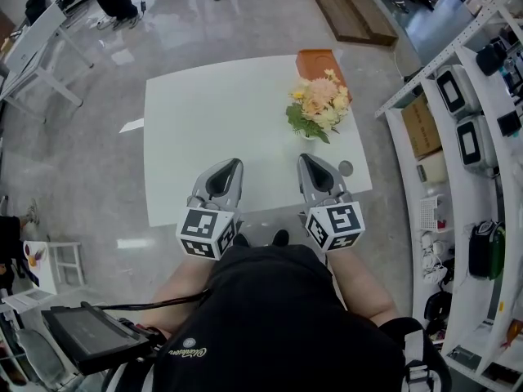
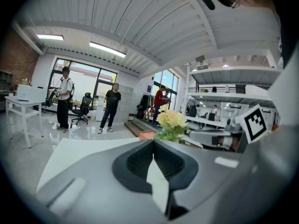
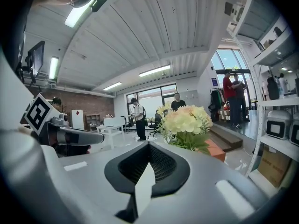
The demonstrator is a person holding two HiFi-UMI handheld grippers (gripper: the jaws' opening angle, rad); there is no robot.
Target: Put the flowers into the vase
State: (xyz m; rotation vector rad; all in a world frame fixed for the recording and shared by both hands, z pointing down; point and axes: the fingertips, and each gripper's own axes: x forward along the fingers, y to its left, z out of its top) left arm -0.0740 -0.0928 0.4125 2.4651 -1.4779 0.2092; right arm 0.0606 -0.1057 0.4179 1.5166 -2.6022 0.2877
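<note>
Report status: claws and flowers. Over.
Left claw shut, empty. Right claw shut, empty. Yellow-and-peach flower bouquet upright on white table, ahead of right claw, untouched. Nothing between.

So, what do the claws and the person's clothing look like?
Both alike: the left claw and right claw have light grey tapered shells with dark ribbed inner pads; each carries a white cube with black square markers. The person wears a black top.
</note>
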